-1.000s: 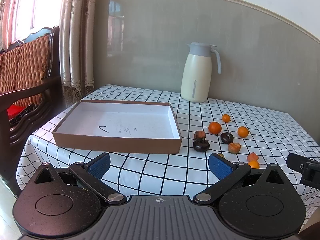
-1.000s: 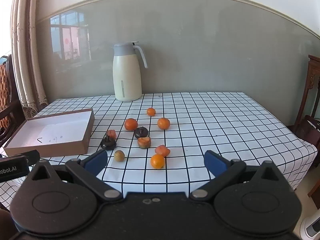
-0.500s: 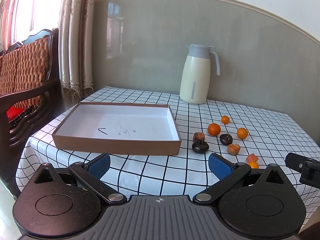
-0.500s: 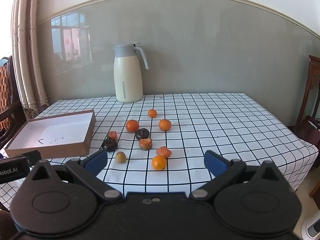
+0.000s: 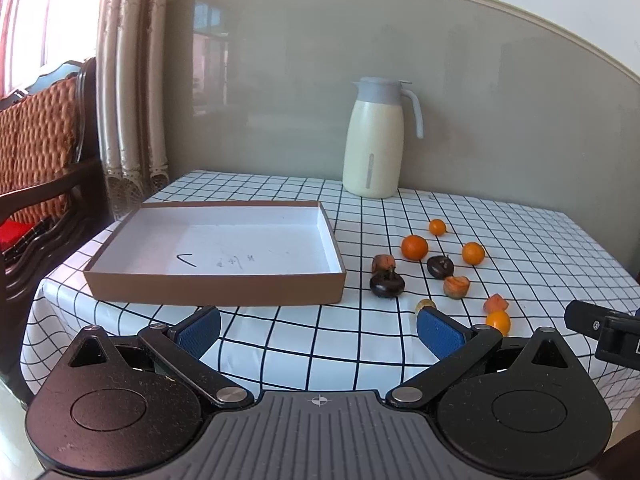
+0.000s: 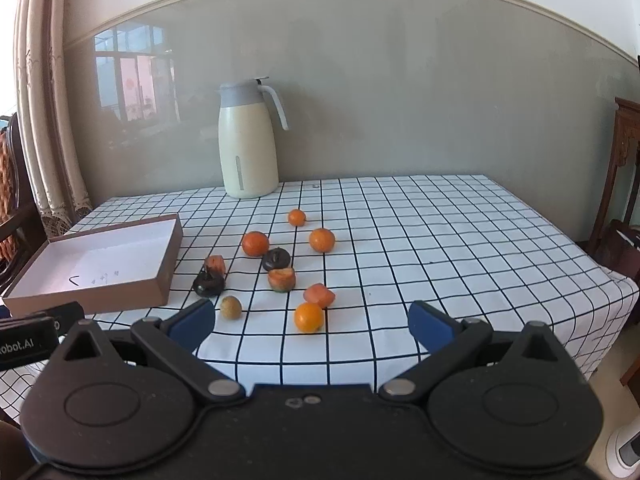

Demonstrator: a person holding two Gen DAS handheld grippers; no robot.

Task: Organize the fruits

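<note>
Nothing is gathered yet: the box (image 5: 216, 248) lies bare on the left of the table (image 6: 440, 240), and every fruit sits loose on the cloth to its right. Both tools hang short of the table edge, so this reads as the approach before a first pick. The left gripper (image 5: 319, 330) has its jaws spread wide with nothing between them, facing the box's near wall; the right gripper (image 6: 311, 322) is likewise wide apart and holds nothing, aimed at the cluster. Nearest it is an orange (image 6: 309, 317), touching or just beside a red piece (image 6: 319, 295); a small tan fruit (image 6: 231, 307) lies near the left fingertip. Farther back are a dark fruit (image 6: 208, 282) just beside the box corner, a second dark one (image 6: 276, 259), a cut piece (image 6: 282, 279) and three more oranges, with a jug (image 6: 248, 140) at the wall. The likely next move is for the right gripper to go forward and down over the near orange, jaws straddling it clear of the red piece, close gently since it can roll, then carry it left into the box
</note>
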